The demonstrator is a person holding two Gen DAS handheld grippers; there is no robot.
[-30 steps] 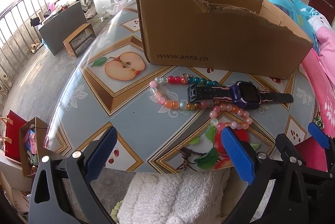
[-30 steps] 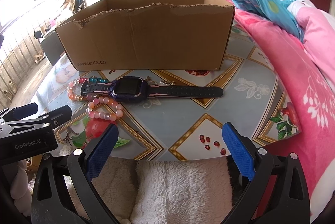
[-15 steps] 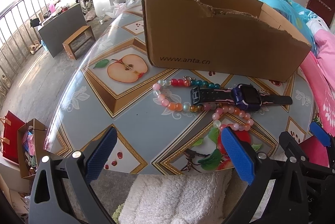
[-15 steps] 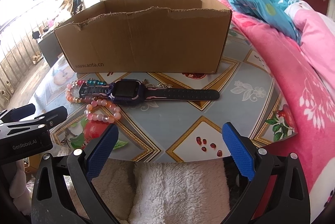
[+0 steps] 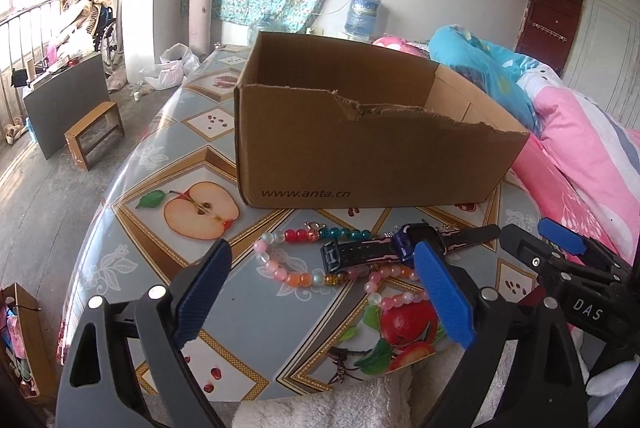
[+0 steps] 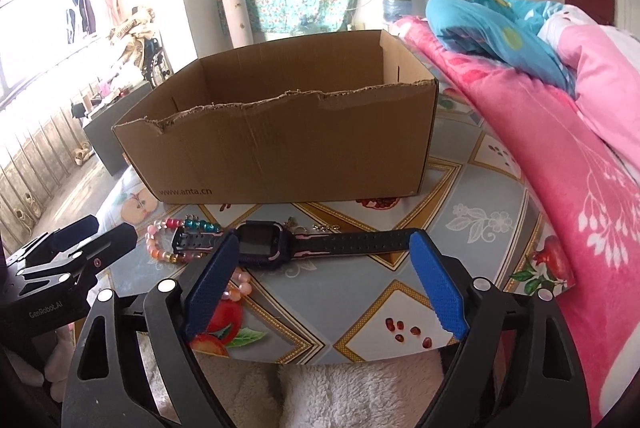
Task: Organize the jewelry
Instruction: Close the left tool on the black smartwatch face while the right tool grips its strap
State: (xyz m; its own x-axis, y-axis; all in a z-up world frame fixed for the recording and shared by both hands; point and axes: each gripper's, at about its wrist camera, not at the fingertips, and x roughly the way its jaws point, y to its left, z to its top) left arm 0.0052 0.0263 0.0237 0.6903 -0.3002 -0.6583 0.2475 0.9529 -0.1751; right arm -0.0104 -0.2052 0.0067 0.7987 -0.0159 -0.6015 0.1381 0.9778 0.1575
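Two grippers face the jewelry, and each view shows its own approach. Left wrist view: your left gripper [image 5: 320,288] has its blue pads apart and closing, with nothing pressed between them; the multicoloured bead bracelet [image 5: 296,260] lies on the patterned table [image 5: 160,188] just ahead of the fingertips, tangled with a pink bead bracelet [image 5: 384,280] and crossed by the watch [image 5: 404,248]. The open cardboard box [image 5: 360,156] stands directly behind, its torn front wall lowest toward the middle. Bring the pads down over a free arc of beads clear of the strap, so the lift does not drag the watch. Right wrist view: your right gripper [image 6: 320,280] likewise stands apart and closing, empty; the watch [image 6: 264,244] lies flat across the gap line, its long strap reaching toward the right pad, the beads at the left. Close across the strap's width near the watch body rather than on the screen, lift straight, and carry it over the cardboard box's [image 6: 280,148] torn edge. Work one hand at a time, since the pieces probably overlap.
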